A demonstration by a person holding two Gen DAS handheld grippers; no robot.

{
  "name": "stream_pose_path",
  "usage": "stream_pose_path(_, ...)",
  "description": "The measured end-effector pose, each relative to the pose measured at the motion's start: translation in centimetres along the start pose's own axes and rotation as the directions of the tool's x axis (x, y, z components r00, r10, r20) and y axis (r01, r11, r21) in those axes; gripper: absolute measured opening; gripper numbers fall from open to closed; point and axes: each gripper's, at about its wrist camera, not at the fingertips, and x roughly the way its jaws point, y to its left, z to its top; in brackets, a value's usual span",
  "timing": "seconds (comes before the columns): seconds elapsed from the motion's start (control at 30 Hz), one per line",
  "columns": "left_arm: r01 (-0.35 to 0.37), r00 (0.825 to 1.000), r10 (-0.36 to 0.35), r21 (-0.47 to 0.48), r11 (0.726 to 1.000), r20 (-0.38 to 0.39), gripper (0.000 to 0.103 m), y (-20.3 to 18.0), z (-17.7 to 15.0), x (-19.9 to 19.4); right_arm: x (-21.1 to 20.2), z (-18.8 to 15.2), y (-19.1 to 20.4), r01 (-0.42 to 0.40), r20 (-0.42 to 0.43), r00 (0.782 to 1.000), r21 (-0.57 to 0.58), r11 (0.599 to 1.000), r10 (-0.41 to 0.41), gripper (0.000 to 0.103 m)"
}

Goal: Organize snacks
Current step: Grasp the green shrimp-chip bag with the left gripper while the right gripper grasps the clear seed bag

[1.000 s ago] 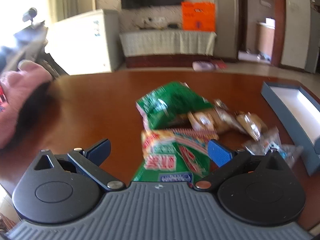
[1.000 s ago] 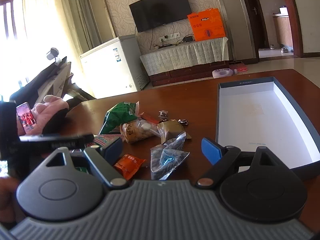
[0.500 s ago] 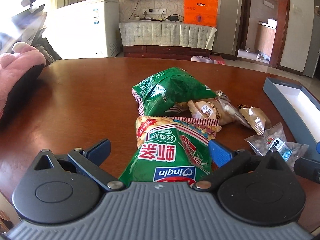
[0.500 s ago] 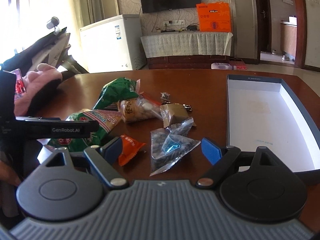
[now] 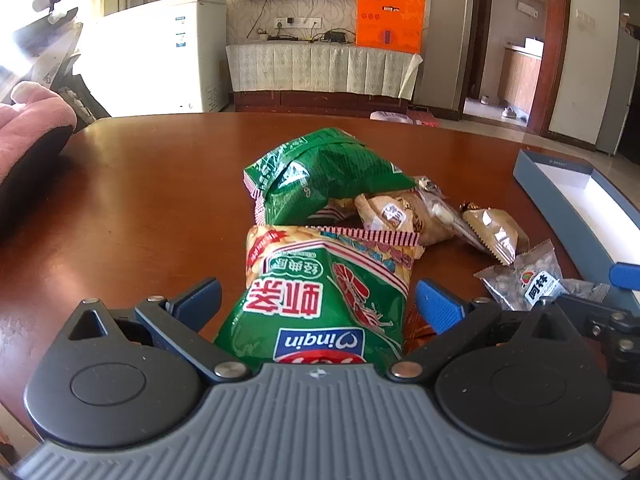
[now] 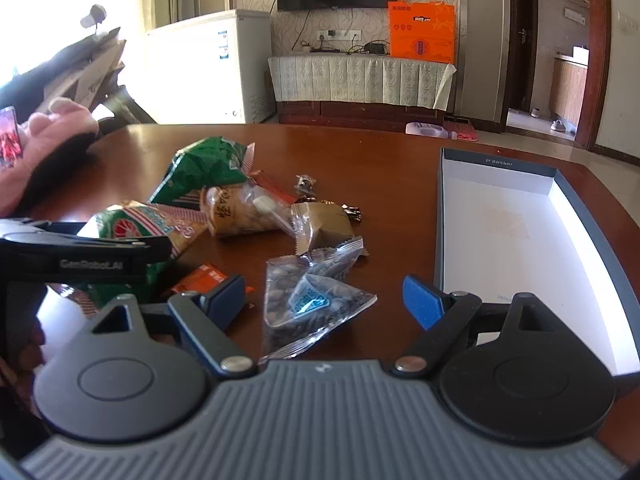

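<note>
The shrimp-chip bag lies on the bench between the spread fingers of the left gripper, its long axis running straight ahead. The right gripper, also open, straddles a clear nut packet; the box sits just right.

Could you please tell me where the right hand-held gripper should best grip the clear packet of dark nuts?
Probably across the clear plastic packet of dark nuts at its bulging middle, from the near side: it lies flat between the right hand-held gripper's open jaws, its thin crimped ends offering little hold.
</note>
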Motion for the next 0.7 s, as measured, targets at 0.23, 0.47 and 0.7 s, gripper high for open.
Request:
stream_pose_path(0.23,0.011,1.0,-0.011,0.0,1.0,-0.01,0.103,0.0,-0.2,0.0,0.5,0.1,0.3,-0.013,-0.022,1.0,-0.023,1.0,0.012,0.087)
stream_pose_path(0.47,0.017,1.0,-0.017,-0.019,1.0,-0.007,0.103,0.4,-0.3,-0.3,1.1,0.2,0.4,-0.021,-0.032,0.999,-0.046,0.999,0.02,0.087)
stream_pose_path(0.7,0.03,0.999,-0.03,-0.016,0.999,-0.018,0.103,0.4,-0.5,-0.3,1.8,0.3,0.3,-0.016,-0.048,0.999,-0.07,0.997,0.013,0.087)
